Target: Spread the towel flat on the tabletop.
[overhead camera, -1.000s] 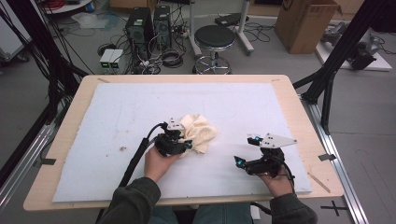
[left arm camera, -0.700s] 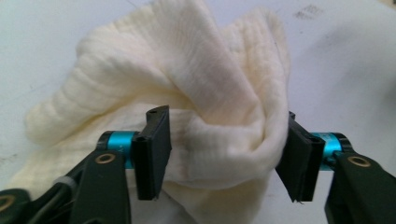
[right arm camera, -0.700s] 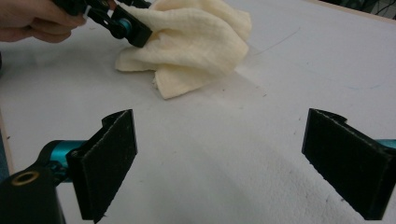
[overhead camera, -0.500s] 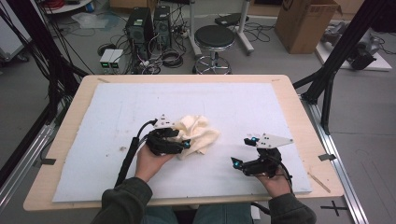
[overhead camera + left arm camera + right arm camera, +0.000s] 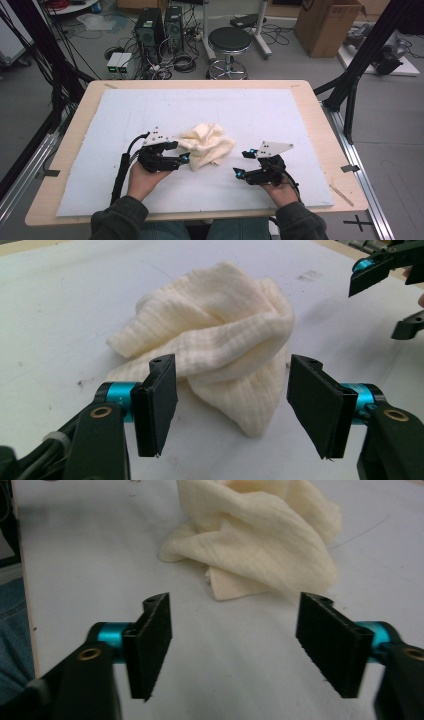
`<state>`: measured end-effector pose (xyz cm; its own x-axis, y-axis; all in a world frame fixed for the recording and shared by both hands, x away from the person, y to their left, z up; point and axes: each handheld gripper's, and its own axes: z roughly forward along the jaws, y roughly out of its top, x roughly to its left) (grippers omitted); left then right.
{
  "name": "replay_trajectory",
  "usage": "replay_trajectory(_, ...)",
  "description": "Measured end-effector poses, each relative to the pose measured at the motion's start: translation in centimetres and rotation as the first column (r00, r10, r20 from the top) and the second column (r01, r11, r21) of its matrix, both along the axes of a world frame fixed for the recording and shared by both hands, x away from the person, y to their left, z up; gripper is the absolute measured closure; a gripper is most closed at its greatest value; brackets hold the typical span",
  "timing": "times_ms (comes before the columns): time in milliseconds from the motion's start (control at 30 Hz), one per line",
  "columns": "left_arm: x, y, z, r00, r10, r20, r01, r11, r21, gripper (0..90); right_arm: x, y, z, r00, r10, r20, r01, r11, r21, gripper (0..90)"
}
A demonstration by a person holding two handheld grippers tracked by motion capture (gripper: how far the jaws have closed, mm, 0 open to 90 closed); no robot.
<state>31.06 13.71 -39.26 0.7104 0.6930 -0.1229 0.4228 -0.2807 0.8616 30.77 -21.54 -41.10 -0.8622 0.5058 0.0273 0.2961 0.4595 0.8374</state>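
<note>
A crumpled cream cloth lies in a heap near the middle of the white mat. My left gripper sits just left of it, pointing at it. Its jaws have opened within the last second and stand open. In the left gripper view the cloth lies just beyond the left gripper, and nothing is held. My right gripper rests right of the cloth, a short gap away. Its jaws have just been closing but are still open with nothing between them. In the right gripper view the cloth lies ahead of the right gripper.
The mat covers a wooden table whose bare rim shows all round. Beyond the far edge, on the floor, stand a black stool, computer cases with cables, and a cardboard box. Black frame struts rise at both sides.
My left hand has pulled back to the left, away from the cloth, and the cloth now lies free. My right hand has slid left toward the cloth.
</note>
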Motion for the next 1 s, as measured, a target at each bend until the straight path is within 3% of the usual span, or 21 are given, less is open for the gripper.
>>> replay_trajectory(167,-0.8,1.2,-0.3,1.0,0.003,0.008,-0.003,1.0,-0.008,37.1,1.0,1.7,-0.5,0.9977,0.057,-0.036,-0.058,0.998,-0.028,52.4)
replay_trajectory(400,-1.4,2.3,-0.6,0.9999,0.007,0.01,-0.007,0.9999,-0.009,37.0,2.5,3.9,-1.5,0.9932,0.087,-0.078,-0.093,0.993,-0.079,61.4)
replay_trajectory(733,-1.7,2.5,-0.7,0.9996,-0.003,0.028,0.004,0.9999,-0.011,36.5,4.3,5.6,-2.9,0.9892,0.075,-0.126,-0.09,0.988,-0.125,62.8)
replay_trajectory(1000,-1.6,2.2,-1.0,0.9996,-0.015,0.022,0.015,0.9999,0.005,36.3,4.9,5.6,-3.1,0.9901,0.066,-0.124,-0.084,0.987,-0.139,82.3)
